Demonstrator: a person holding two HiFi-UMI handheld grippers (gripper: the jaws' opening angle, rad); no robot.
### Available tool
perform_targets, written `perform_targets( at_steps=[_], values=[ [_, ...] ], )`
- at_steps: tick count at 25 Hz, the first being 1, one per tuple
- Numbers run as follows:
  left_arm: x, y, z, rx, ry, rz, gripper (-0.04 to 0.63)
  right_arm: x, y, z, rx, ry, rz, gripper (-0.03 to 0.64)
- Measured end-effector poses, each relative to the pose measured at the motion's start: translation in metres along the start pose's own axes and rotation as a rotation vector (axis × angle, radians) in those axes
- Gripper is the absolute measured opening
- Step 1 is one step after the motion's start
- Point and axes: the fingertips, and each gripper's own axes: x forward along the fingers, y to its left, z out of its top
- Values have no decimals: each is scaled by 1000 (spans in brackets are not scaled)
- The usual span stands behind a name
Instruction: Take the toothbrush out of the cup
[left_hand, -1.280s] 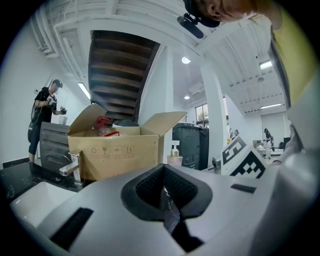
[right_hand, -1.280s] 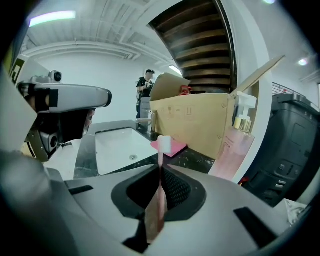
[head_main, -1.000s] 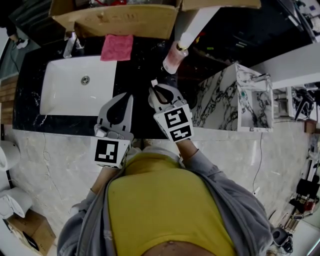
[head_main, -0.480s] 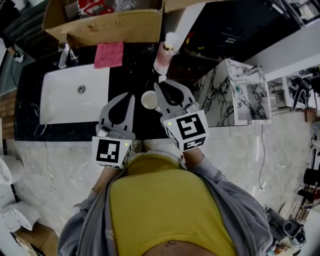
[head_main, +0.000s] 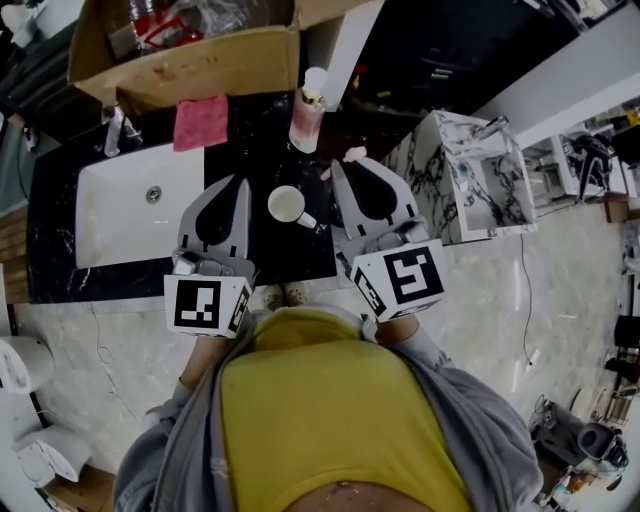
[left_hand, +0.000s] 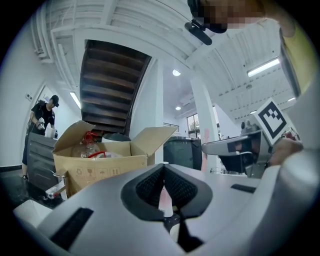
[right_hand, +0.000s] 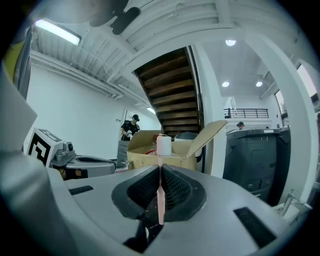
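In the right gripper view a pink toothbrush (right_hand: 160, 200) with a white brush head stands upright between the jaws of my right gripper (right_hand: 160, 169), which is shut on its handle. In the head view its pink end (head_main: 352, 153) shows at the tip of the right gripper (head_main: 347, 166), which is held above the counter. The white cup (head_main: 287, 204) stands on the black counter (head_main: 300, 255) between the two grippers, apart from both. My left gripper (head_main: 235, 183) hovers to the left of the cup. Its jaws (left_hand: 164, 169) are shut with nothing in them.
A pink bottle (head_main: 308, 115) stands behind the cup, with a pink cloth (head_main: 200, 122) beside it. A white sink (head_main: 120, 215) lies at the left, with its tap (head_main: 112, 135) behind. An open cardboard box (head_main: 190, 50) sits at the back. A marble cabinet (head_main: 465, 185) is at the right.
My right gripper has risen and drawn back to the right with the toothbrush, which uncovers the cup. The left gripper has risen slightly.
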Motion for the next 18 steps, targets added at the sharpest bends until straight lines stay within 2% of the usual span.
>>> perform_targets(
  at_steps=[8,18],
  values=[
    [2,-7,16,19,-26,-6,0,-16,-15,11,2,-46,-72,23],
    [1,-16,16,18,-28,-14,0,-23,-19,9,27,-60,-81,23]
  ],
)
